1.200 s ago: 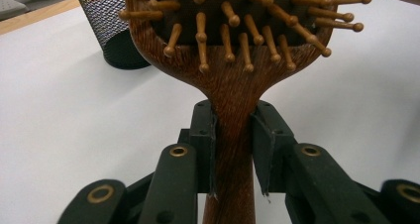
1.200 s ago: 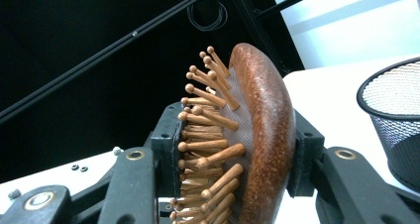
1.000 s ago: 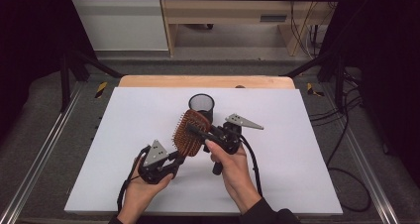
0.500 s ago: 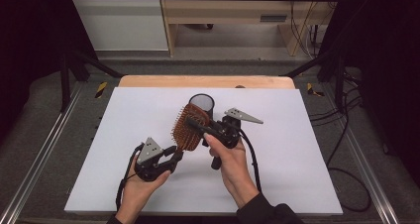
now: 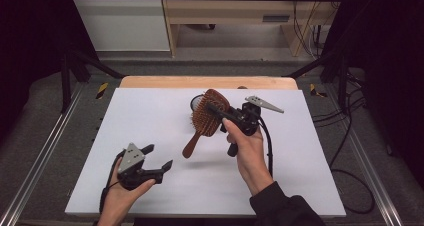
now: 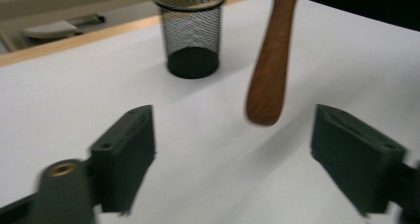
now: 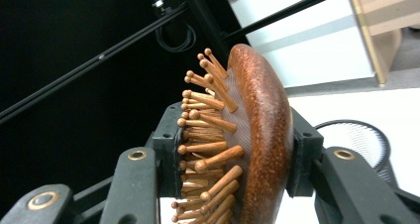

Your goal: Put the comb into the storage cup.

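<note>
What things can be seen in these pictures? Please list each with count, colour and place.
hairbrush: one, brown wood, lifted above the sheet, head clamped in the right tool, handle hanging down toward the person.
mesh cup: one, black, upright on the sheet, far centre, behind the brush.
sheet: one, white, covering the table.
table: one, light wood, its far edge showing.
left tool: one, black, open, low over the sheet's near left.
right tool: one, black, shut on the brush head.
hands: two, one holding each tool.
</note>
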`<action>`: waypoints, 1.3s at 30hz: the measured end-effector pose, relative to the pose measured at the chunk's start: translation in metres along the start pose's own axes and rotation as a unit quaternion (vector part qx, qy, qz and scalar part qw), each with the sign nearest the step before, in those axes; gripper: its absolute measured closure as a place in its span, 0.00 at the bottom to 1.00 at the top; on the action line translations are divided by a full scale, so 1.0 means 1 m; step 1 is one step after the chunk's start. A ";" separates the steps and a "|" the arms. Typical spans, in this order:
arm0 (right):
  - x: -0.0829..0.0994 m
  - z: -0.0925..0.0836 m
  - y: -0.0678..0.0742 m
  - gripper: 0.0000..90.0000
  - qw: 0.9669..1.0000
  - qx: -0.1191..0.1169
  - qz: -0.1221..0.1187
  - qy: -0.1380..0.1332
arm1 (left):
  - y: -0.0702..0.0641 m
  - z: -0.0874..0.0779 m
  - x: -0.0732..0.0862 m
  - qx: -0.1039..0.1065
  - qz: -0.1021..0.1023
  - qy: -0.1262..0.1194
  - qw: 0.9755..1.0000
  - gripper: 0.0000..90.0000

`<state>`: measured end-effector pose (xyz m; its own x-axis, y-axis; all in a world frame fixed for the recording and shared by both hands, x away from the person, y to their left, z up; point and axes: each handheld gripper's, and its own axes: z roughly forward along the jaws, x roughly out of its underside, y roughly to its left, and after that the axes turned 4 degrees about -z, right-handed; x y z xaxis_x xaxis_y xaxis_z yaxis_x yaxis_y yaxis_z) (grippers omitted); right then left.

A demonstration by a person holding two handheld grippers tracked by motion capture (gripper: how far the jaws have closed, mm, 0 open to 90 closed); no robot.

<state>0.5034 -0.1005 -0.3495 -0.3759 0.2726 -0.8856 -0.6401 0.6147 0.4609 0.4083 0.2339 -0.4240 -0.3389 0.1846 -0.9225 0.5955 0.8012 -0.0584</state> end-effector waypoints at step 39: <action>-0.026 0.004 -0.015 0.58 0.999 0.032 0.011 -0.004 | 0.044 -0.027 0.022 -0.036 -0.048 -0.031 0.998 0.05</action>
<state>0.5252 -0.1135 -0.3334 -0.3838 0.2914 -0.8762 -0.5882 0.6543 0.4752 0.4072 0.2887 -0.4367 -0.3440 0.0718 -0.9362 0.5081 0.8527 -0.1213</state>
